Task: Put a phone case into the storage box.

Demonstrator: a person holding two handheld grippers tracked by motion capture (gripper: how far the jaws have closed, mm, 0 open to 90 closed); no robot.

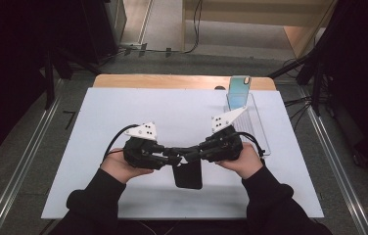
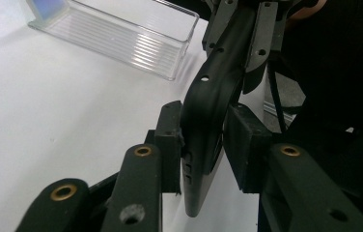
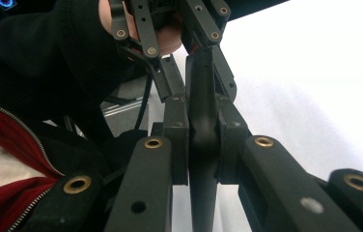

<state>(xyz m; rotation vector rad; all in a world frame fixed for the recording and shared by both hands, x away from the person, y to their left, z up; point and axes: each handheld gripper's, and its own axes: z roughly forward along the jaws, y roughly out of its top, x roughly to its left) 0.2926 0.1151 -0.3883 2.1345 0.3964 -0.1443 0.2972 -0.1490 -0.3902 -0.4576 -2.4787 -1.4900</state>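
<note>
A black phone case [image 1: 188, 176] hangs edge-up over the white mat, near the person's side. Both grippers meet at its top edge. My left gripper [image 1: 174, 157] comes in from the left, and in the left gripper view its pads [image 2: 170, 140] sit against both faces of the case [image 2: 213, 87]. My right gripper [image 1: 192, 155] comes in from the right, and in the right gripper view it [image 3: 202, 140] is shut flat on the thin case [image 3: 202, 203]. The left gripper's jaws show beyond, on the same case.
A clear ribbed plastic tray [image 1: 253, 125] lies at the back right of the white mat [image 1: 123, 117], with a teal phone [image 1: 239, 92] standing upright at its far end. The tray [image 2: 121, 38] also shows in the left gripper view. Dark stands flank the table.
</note>
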